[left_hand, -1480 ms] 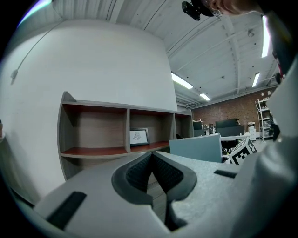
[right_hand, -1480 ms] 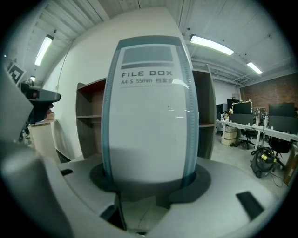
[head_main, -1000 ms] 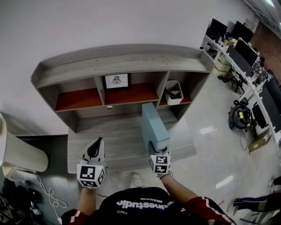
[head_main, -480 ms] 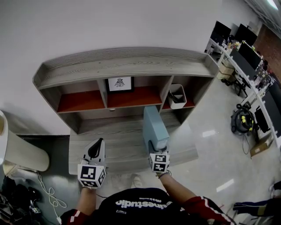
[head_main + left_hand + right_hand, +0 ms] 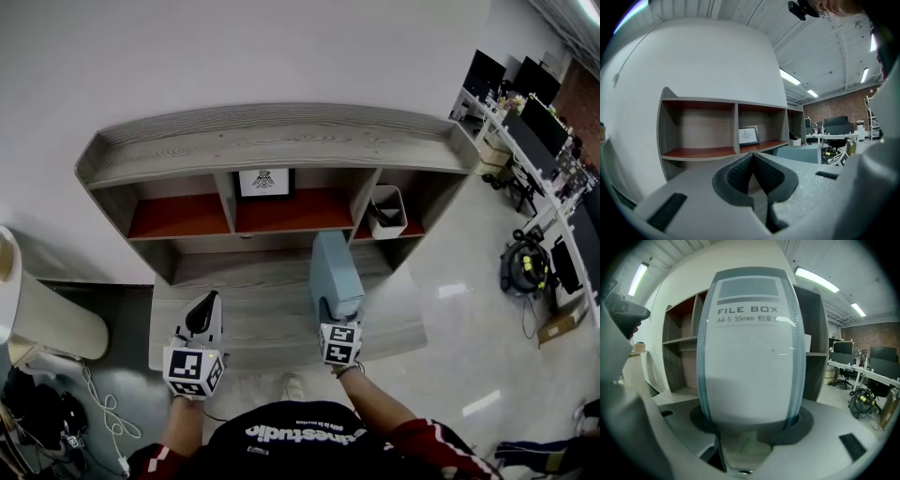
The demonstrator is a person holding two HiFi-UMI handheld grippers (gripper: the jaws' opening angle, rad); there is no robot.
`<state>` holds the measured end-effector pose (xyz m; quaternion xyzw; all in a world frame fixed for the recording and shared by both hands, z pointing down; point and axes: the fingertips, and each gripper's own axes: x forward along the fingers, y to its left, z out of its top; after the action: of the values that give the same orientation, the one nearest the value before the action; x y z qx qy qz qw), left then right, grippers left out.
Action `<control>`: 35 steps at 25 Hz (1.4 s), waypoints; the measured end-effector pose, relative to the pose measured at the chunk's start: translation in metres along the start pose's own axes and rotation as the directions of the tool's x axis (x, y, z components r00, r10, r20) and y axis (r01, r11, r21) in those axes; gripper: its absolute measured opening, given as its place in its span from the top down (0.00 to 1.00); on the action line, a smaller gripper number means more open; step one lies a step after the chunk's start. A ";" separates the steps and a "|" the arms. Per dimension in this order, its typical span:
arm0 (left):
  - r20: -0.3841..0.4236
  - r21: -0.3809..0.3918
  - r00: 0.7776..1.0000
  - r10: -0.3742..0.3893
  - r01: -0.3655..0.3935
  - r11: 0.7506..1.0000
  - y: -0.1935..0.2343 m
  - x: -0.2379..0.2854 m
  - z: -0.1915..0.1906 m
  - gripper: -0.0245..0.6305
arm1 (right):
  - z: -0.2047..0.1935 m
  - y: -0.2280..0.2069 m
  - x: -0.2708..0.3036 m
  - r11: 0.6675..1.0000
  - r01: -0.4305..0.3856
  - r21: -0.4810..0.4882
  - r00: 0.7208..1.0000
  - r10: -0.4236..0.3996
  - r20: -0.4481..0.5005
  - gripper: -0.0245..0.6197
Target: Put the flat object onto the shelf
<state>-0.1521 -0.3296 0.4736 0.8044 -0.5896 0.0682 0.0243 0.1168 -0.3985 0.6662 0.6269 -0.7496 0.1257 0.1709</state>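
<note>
Right gripper [image 5: 330, 317]: jaws spread wide and clamped on the box [image 5: 335, 267], one pad on each broad face, grip taken at the near lower end. Box is pale blue, upright, narrow spine turned toward the gripper (spine print reads FILE BOX, A4-S 55mm). It stands over the right half of the table [image 5: 253, 305], just in front of the shelf [image 5: 272, 141], its far end pointing at the divider between the middle and right compartments. Not in any compartment. Whether its base rests on the table or hangs just above it cannot be told. Left gripper [image 5: 204, 309]: pads pressed together, nothing between them, held over the left front part of the table, well apart from the box and aimed roughly level at the shelf. Shelf is grey wood with a long top board over three compartments with red floors. A frame [image 5: 263, 182] stands at the back of the middle compartment. A white bin [image 5: 387, 212] sits in the right compartment. Desks with dark monitors [image 5: 539, 112] line the room far to the right.
</note>
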 end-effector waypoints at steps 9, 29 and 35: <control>-0.021 -0.029 1.000 0.015 -0.016 0.999 0.007 0.015 -0.008 0.96 | 0.001 0.001 0.027 1.000 -0.008 -0.008 1.000 0.008 -0.020 0.51; -0.041 -0.012 0.998 0.042 -0.043 0.999 0.019 0.048 -0.014 0.95 | 0.009 0.010 0.074 0.999 -0.044 -0.028 0.998 0.042 -0.054 0.49; -0.046 -0.022 0.997 0.066 -0.067 0.997 0.030 0.043 -0.017 0.95 | 0.007 0.016 0.082 0.999 -0.042 -0.032 0.997 0.040 -0.067 0.49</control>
<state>-0.1691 -0.3774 0.4954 0.7822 -0.6162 0.0804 0.0449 0.0879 -0.4719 0.6942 0.6038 -0.7583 0.1374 0.2036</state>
